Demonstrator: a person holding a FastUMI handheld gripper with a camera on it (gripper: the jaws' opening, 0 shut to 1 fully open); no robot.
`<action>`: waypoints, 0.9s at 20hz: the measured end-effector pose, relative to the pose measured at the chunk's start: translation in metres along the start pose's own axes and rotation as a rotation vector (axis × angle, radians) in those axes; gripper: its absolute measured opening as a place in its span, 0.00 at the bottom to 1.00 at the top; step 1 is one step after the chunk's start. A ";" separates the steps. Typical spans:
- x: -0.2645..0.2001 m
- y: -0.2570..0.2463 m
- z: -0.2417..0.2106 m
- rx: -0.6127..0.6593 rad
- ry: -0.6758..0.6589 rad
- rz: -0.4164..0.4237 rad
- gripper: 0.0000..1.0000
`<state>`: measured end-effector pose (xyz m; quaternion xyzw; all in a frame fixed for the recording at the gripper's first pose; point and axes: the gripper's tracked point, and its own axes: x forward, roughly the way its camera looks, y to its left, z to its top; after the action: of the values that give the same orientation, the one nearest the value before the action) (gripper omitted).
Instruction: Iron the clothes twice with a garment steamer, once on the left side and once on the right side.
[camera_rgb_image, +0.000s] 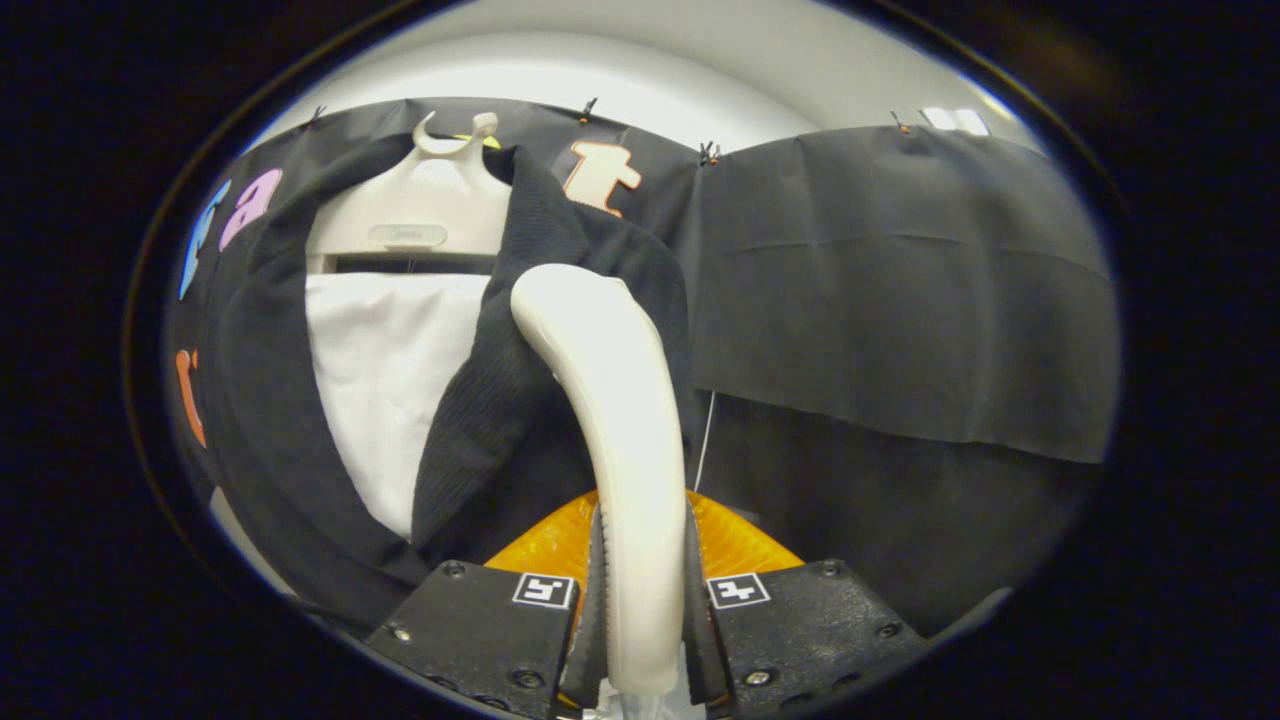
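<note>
Garment steamer (620, 420) between the fingers of the gripper (640, 600); jacket (500, 420) on hanger (420, 210) beyond, left.

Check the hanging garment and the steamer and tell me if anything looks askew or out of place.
Nothing stands out. The dark garment hangs on its white hanger, front open. The gripper is shut on the steamer handle, which rises between the fingers, its head against the garment's right front panel.

The tool (640, 610) has both fingers (598, 590) squeezed tight on the steamer handle (620, 420), one each side of it, pointing up along the handle.
</note>
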<state>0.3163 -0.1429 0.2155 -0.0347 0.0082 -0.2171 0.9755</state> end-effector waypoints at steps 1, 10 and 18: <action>-0.001 0.001 -0.007 -0.009 0.008 -0.005 0.35; -0.007 0.004 -0.071 -0.061 0.093 -0.036 0.35; -0.023 0.020 -0.137 -0.132 0.144 -0.059 0.35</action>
<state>0.3000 -0.1239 0.0775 -0.0837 0.0914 -0.2464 0.9612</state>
